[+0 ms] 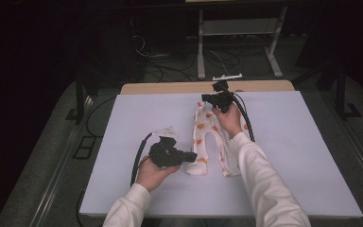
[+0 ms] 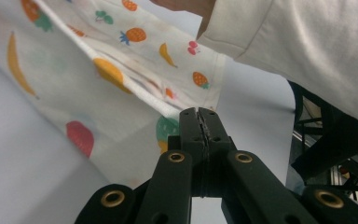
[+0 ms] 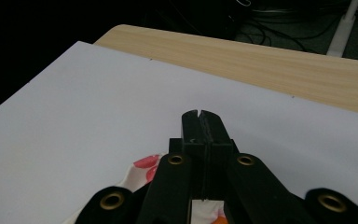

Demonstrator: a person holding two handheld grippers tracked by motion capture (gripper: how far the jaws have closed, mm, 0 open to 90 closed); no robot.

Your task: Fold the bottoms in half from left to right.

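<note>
Fruit-print baby trousers (image 1: 211, 142) lie flat mid-table on the white sheet (image 1: 288, 156); left gripper (image 1: 191, 156) jaws clenched empty beside one leg hem, right gripper (image 1: 207, 98) likewise clenched empty at the waistband.

A small pair of white baby trousers (image 1: 211, 139) with a bright fruit print lies flat mid-table, legs spread toward the near edge.

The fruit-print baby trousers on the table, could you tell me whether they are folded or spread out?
Spread out: the trousers lie flat on the white table cover, both legs apart, unfolded.
</note>
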